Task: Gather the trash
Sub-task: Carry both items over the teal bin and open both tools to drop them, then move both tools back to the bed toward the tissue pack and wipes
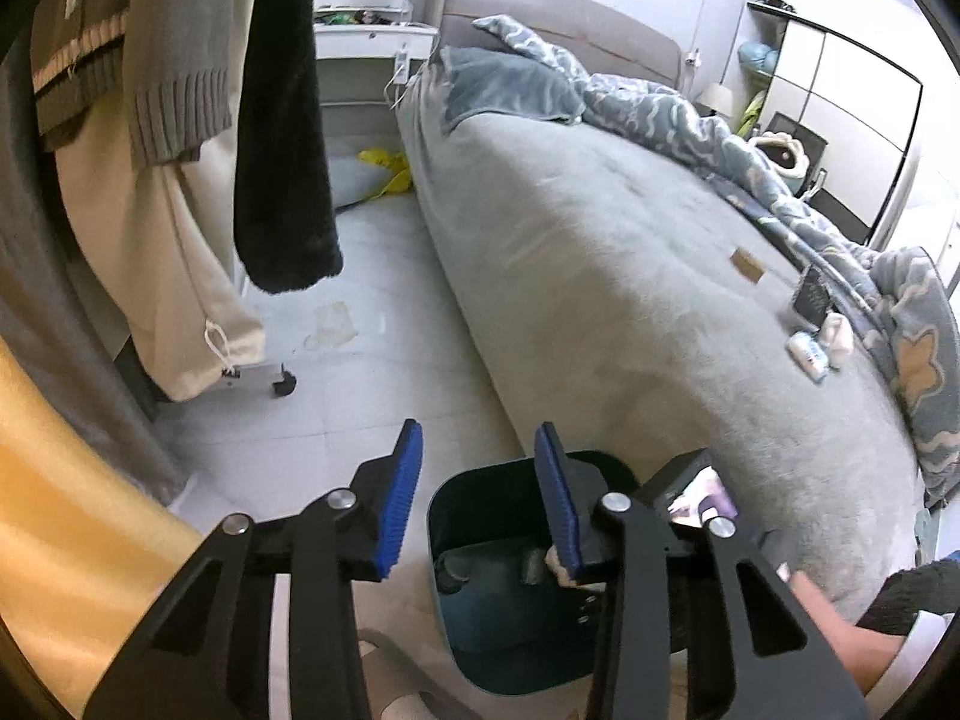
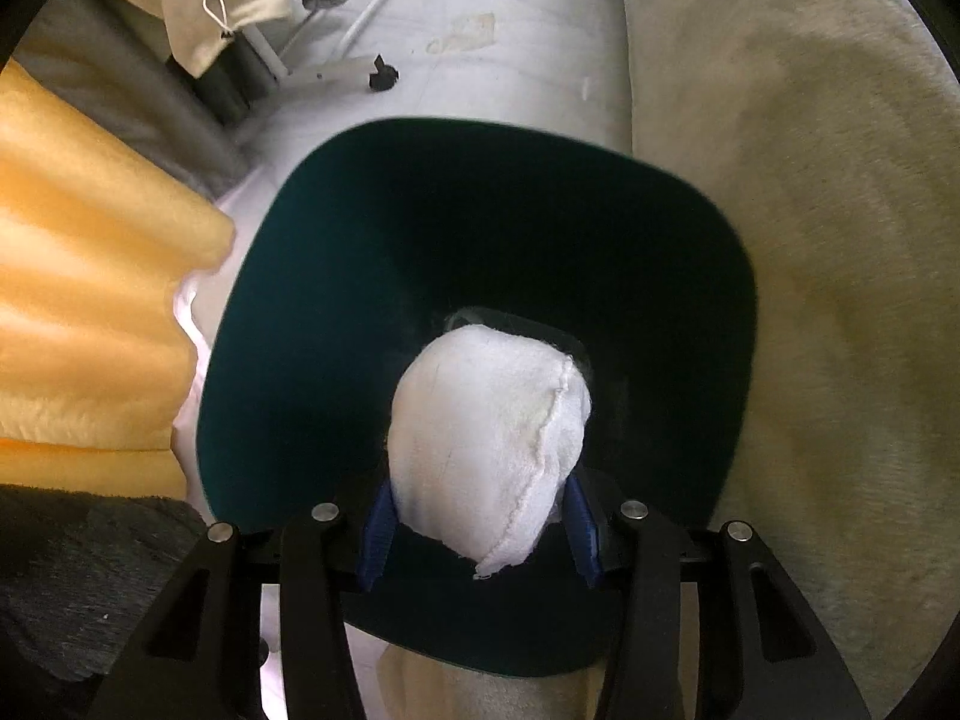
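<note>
A dark green trash bin (image 2: 288,324) stands on the floor beside the bed; it also shows in the left wrist view (image 1: 480,618). My right gripper (image 2: 480,525) is shut on a white crumpled tissue wad (image 2: 486,438) and holds it over the bin's open mouth. My left gripper (image 1: 477,492) is open and empty, above the bin's far rim. On the bed lie a small brown scrap (image 1: 747,261), a dark packet (image 1: 811,300), a white wad (image 1: 837,333) and a small wrapper (image 1: 810,354).
A grey bed (image 1: 600,276) with a rumpled blue duvet (image 1: 690,120) fills the right. A wheeled clothes rack (image 1: 264,375) with hanging garments stands left. A yellow bag (image 1: 390,171) lies by the nightstand. A pale scrap (image 1: 330,324) lies on the tiled floor. An orange curtain (image 2: 78,300) hangs at left.
</note>
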Motion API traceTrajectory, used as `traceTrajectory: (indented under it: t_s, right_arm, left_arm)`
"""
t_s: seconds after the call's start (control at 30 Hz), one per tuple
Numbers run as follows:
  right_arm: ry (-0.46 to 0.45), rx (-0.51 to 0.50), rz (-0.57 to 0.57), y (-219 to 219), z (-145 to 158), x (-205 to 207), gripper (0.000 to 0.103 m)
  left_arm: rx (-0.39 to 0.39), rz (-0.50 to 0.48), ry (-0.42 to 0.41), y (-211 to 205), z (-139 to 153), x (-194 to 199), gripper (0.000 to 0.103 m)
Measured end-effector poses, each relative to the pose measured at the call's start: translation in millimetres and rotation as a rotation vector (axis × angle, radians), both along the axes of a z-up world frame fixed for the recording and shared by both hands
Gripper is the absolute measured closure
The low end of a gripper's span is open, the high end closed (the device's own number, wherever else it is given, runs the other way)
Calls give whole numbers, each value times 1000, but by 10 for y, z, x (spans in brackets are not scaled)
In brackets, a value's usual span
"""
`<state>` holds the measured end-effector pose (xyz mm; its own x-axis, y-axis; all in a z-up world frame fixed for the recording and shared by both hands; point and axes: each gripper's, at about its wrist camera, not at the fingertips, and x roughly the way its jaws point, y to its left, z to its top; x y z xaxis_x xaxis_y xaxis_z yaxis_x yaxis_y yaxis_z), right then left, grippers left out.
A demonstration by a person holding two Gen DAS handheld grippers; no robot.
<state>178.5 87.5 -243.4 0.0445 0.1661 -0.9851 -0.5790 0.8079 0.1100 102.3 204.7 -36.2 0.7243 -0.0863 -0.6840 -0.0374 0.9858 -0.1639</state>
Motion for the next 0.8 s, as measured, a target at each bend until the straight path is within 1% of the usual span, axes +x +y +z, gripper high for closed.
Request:
traceTrajectory:
  t_s: [0.07, 0.17, 0.3, 0.37, 0.47, 0.63, 0.8]
  right_arm:
    - [0, -5, 9, 21, -35, -12, 50]
    - [0, -16, 37, 64, -80, -57, 42]
    - [0, -18, 52, 99, -103, -95, 34]
    - [-4, -6, 47, 103, -74, -94, 33]
    - [-45, 44, 44, 80, 107, -98, 33]
    - [-181, 110, 72, 93, 568, -141, 33]
    - [-316, 165, 65, -5, 993, -74, 33]
  left_arm:
    - [-5, -4, -10, -5, 42, -3, 62]
    - [-13, -10, -38, -17, 144, -20, 63]
    - [-4, -19, -85, -43, 304, -41, 63]
    - [5, -26, -103, -65, 368, -46, 63]
    - [12, -40, -125, -108, 454, -37, 63]
    - [17, -64, -168, -168, 611, -44, 62]
    - [24, -81, -189, -250, 702, -33, 55]
